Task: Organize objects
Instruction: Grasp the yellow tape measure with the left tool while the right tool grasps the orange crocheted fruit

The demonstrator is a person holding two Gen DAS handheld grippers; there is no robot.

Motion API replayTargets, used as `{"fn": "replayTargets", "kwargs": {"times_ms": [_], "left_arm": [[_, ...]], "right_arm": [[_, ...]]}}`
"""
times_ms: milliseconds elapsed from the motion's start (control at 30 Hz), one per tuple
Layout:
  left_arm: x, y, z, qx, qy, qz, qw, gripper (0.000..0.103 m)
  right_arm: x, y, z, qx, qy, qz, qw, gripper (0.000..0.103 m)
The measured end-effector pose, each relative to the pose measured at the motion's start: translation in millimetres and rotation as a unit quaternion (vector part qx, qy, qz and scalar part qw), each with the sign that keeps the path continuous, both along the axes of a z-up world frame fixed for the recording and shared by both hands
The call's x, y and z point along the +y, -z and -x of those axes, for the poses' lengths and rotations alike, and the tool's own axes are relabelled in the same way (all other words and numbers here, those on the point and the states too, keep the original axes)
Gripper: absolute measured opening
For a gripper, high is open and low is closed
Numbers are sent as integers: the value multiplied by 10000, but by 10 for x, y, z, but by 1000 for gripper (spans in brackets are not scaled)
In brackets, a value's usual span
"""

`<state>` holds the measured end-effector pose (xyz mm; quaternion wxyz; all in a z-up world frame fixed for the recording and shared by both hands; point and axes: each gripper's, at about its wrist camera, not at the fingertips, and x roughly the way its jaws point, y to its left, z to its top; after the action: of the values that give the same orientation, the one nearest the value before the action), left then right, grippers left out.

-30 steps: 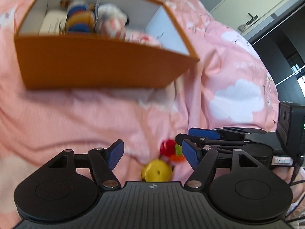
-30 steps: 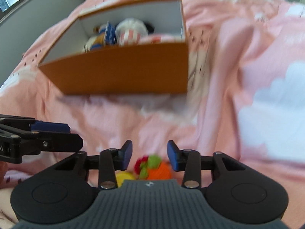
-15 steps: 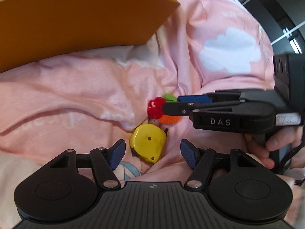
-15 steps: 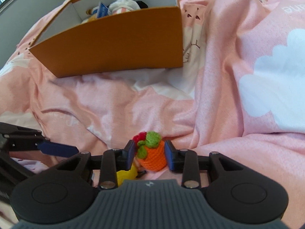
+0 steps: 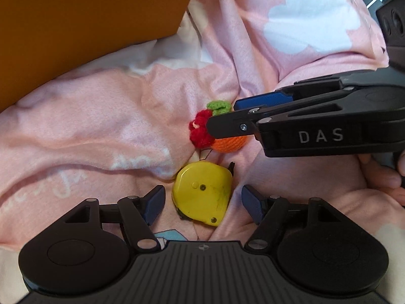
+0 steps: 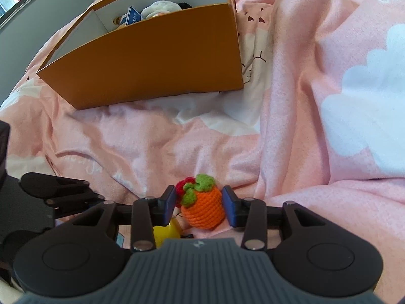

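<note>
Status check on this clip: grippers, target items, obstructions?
Left gripper open around yellow tape measure. Right gripper brackets orange crocheted fruit, jaws just eased, not pressing. Orange box beyond; nothing in the way.

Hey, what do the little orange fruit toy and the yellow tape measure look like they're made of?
The orange fruit toy looks like crocheted yarn: matte, with visible stitch rows and fuzzy green leaves. The yellow tape measure looks like hard moulded plastic: a smooth, slightly glossy case with small screws and scuff marks.
</note>
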<state>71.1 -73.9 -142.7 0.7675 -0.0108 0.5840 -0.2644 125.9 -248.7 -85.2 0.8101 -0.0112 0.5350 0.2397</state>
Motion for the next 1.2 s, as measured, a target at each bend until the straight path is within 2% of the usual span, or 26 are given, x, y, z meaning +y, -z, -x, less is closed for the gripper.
{"fn": "replayTargets", "kwargs": {"times_ms": [133, 167, 200, 233, 433, 633, 933, 1200], "left_arm": [[-77, 55, -13, -34, 101, -149, 9998, 81], [-72, 61, -16, -33, 78, -161, 9998, 78], [-61, 63, -14, -38, 43, -186, 9998, 68], [-50, 64, -11, -55, 8, -245, 9997, 63], [34, 9, 56, -182, -178, -319, 9992, 61], [272, -90, 110, -256, -680, -83, 9973, 61], [490, -276, 100, -378, -1339, 393, 9895, 61], [646, -425, 60, -629, -1630, 799, 9814, 61]], "right_arm": [[-10, 11, -7, 11, 15, -28, 10000, 43], [-8, 13, -8, 9, 17, -31, 10000, 43], [-2, 15, -7, 4, 19, -35, 10000, 43], [-1, 17, -7, 2, 21, -43, 10000, 43], [-11, 35, -26, 20, 29, -102, 9999, 48], [19, 47, -19, 9, -112, -66, 9999, 55], [37, 113, -38, 41, -119, 158, 9998, 49], [49, -57, -6, -154, -230, 41, 9996, 48]]}}
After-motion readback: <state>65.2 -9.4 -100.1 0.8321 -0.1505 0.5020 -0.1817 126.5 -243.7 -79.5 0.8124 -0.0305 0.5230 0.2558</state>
